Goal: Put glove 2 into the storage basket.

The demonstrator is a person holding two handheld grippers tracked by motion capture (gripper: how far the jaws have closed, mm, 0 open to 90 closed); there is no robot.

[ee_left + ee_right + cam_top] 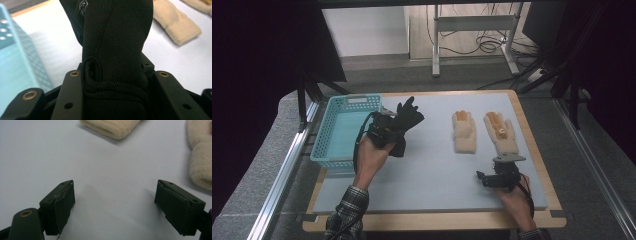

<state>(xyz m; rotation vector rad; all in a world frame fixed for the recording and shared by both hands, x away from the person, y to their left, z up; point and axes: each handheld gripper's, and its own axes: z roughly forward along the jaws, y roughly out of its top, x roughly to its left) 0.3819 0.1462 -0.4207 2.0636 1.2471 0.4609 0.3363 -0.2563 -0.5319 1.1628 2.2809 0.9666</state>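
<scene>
Am holding left gripper point(388, 131) raised just right of blue basket point(343, 131), jaws clamping cuff of black glove point(408, 116); glove fingers pointing up and away. Am resting right gripper point(114, 206) low over white mat point(432, 165), jaws spread wide, gripping nothing. Two cream gloves point(464, 131) point(501, 132) lying flat just beyond it, side by side.

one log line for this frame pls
left gripper: shut on black glove, held beside blue basket | right gripper: open, empty, low over mat | two beige gloves: flat on mat
</scene>
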